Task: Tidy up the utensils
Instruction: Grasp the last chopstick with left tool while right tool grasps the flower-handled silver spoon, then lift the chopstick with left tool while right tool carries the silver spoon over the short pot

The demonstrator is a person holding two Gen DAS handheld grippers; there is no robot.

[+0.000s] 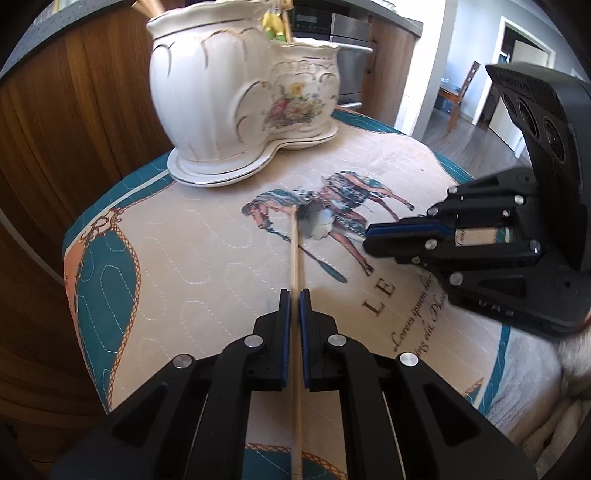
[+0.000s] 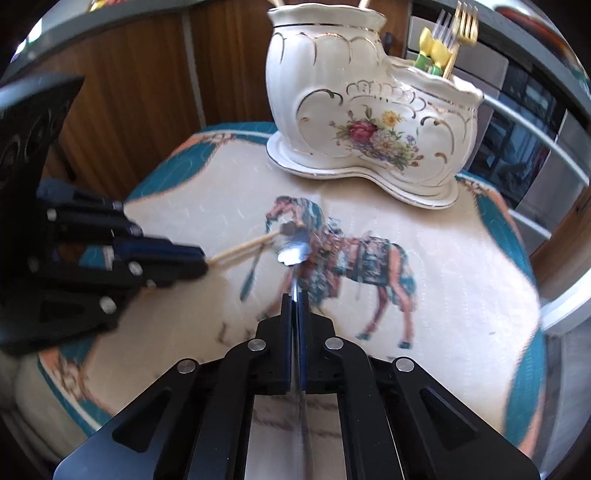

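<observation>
left gripper pinched on a wooden chopstick, tip reaching over the horse print. right gripper pressed together on a metal spoon, its bowl lying on the quilted mat just beside the chopstick tip. looks like the pick-up step, both utensils gripped, none stowed yet. next move probably lift and carry to the ceramic utensil holder at the far edge, where forks already stand in the low compartment. the two utensil tips nearly touch, so lift apart. mat edges drop off close on both sides; open room between grippers and holder.
</observation>
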